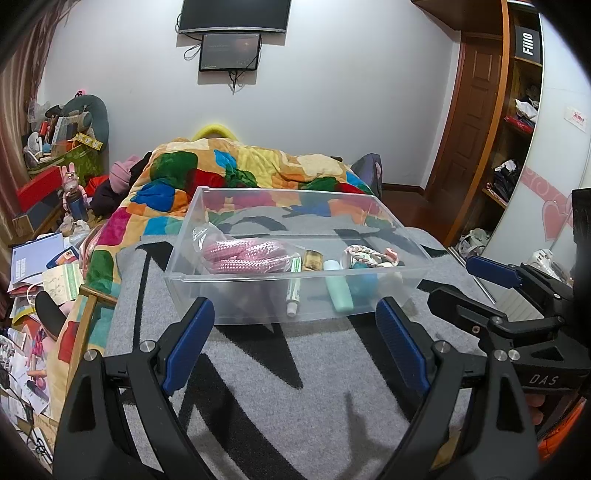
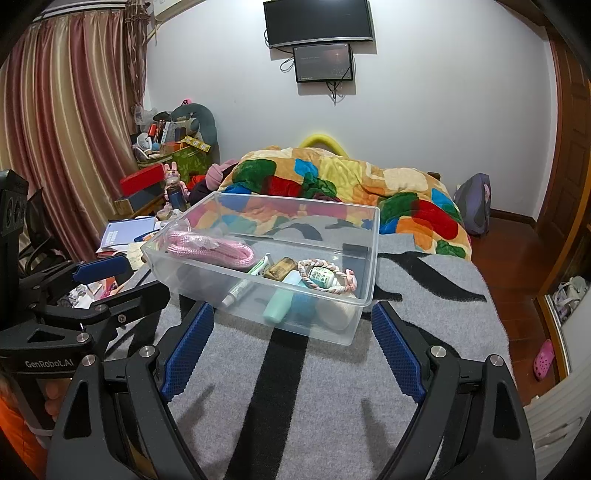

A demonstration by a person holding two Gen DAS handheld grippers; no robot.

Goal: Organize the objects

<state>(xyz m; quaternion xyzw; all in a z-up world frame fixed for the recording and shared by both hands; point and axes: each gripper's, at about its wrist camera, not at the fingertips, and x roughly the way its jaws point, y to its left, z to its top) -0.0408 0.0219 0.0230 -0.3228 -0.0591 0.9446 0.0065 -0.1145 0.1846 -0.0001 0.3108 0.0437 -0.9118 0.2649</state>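
Note:
A clear plastic bin sits on the grey and black blanket. Inside lie a bagged pink rope, a white tube, a mint bottle, a brown packet and a braided ring. My left gripper is open and empty just short of the bin's near wall. My right gripper is open and empty at the bin's near right corner. Each gripper shows beside the other view's edge.
A colourful quilt is heaped behind the bin. Cluttered boxes and papers lie left of the bed. A wooden wardrobe stands at right. Monitors hang on the wall.

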